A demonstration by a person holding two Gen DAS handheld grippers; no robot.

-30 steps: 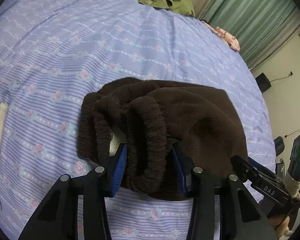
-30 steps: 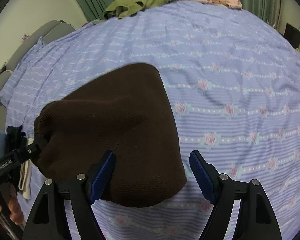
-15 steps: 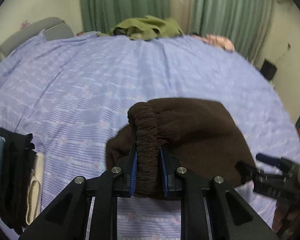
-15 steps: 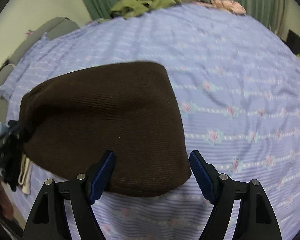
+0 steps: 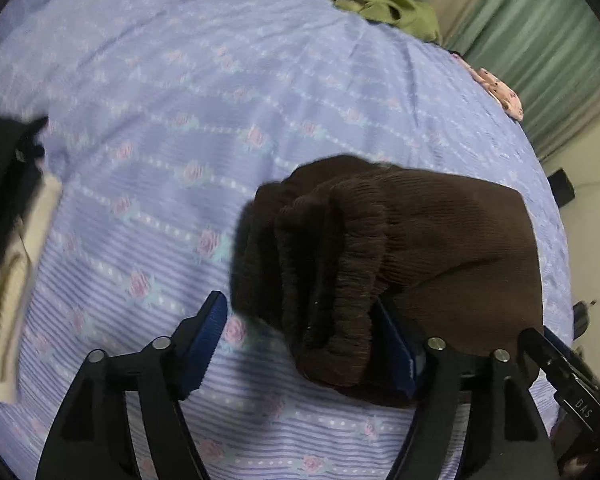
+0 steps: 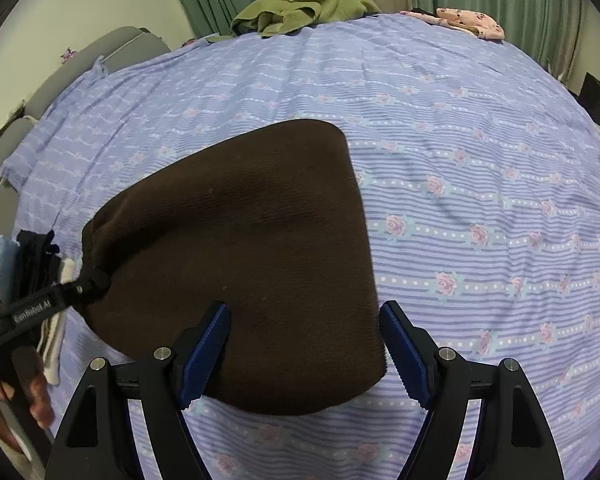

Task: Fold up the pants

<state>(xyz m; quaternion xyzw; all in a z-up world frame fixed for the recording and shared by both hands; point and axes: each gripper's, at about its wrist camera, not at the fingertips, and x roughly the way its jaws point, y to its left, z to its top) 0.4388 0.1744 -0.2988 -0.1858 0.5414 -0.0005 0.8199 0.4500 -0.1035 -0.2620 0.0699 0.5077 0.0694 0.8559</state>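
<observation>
The left gripper (image 5: 304,344) was opening, the brown pants' (image 5: 400,248) waistband between its jaws; the right gripper (image 6: 306,354) stood wide over them, gripping nothing.

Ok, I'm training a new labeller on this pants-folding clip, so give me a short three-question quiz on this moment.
1. True or false: the brown pants lie on a bedsheet with a rose pattern.
2. Which garment lies at the far edge of the bed, in front of the curtains? A) olive green garment B) a red jacket C) a white shirt
3. In the left wrist view, which part of the pants sits between the fingers of the left hand-held gripper?

Key: 1 true. 2 A. 3 the gathered elastic waistband; the jaws are opening, with only one finger against it.
</observation>
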